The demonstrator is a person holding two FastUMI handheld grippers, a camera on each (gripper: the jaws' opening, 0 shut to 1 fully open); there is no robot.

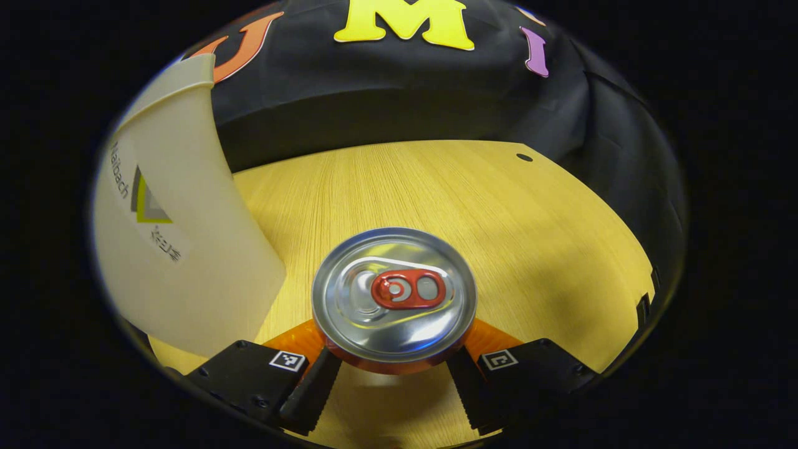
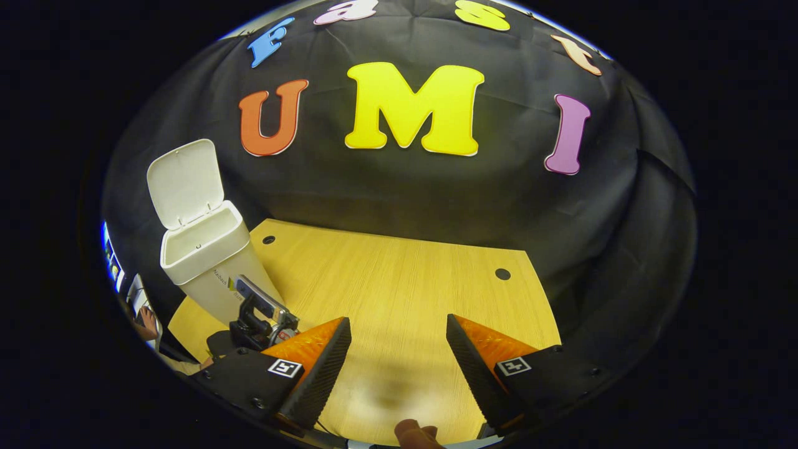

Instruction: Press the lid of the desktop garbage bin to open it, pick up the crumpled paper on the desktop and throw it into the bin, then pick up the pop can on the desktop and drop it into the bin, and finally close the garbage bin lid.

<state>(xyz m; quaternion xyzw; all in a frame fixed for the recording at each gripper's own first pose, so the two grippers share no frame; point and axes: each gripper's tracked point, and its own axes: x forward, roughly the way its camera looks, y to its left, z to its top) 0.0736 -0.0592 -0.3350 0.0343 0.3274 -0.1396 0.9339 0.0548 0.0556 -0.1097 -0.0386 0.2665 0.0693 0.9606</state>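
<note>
The pop can (image 1: pixel 394 293) has a silver top with a red pull tab, and that top faces the camera in the left gripper view. My left gripper (image 1: pixel 394 374) is shut on it, one finger against each side of its body. The white garbage bin (image 1: pixel 187 249) rises close on the left of the can. From the right gripper view the bin (image 2: pixel 209 262) stands at the table's back left with its lid (image 2: pixel 186 184) swung up and open. The left gripper (image 2: pixel 262 321) is just in front of it. My right gripper (image 2: pixel 399 365) hangs open over bare wood, with nothing between its fingers.
The wooden table (image 2: pixel 399 280) ends at the black cloth wall behind and to the right. Small round holes (image 2: pixel 502 274) sit near its back corners. A person's hand (image 2: pixel 148 324) shows at the far left and a fingertip (image 2: pixel 414 433) at the bottom edge.
</note>
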